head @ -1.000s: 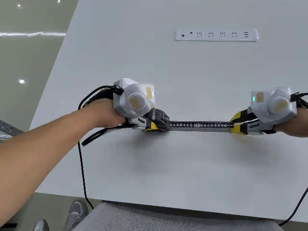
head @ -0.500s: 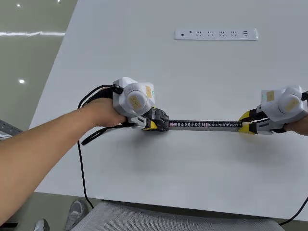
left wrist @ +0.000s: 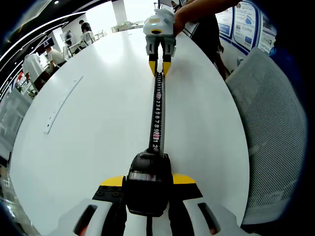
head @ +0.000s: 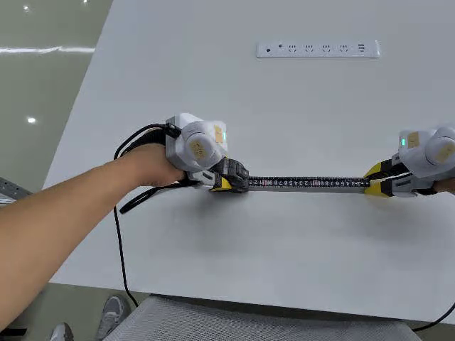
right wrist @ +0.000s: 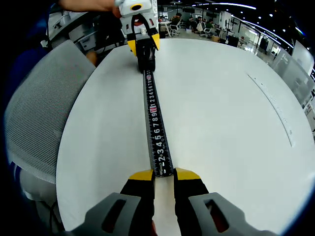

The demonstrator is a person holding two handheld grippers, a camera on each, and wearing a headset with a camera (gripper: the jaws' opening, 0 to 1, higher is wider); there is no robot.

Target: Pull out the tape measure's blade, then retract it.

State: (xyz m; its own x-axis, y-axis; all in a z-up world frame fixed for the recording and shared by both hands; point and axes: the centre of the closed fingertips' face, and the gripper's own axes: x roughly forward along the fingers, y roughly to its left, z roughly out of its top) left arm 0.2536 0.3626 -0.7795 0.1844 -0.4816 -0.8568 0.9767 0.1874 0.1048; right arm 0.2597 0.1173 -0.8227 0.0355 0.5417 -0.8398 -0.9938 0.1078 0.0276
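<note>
The broad white worktop (head: 298, 106) has a rounded edge and carries a long white power strip (head: 318, 49) lying flat near its far side, while a grey mesh chair (head: 213, 323) is tucked up against the near edge. Off to one side the floor (head: 43, 85) is a pale, glossy grey-green that throws back bright spots and a streak of ceiling light. Beyond the worktop lies an open-plan office with a dark ceiling crossed by strip lights (right wrist: 231, 6), rows of desks and chairs (right wrist: 174, 27), a few people (left wrist: 37, 66) standing about, and what look like posters (left wrist: 248, 22) on a wall.
</note>
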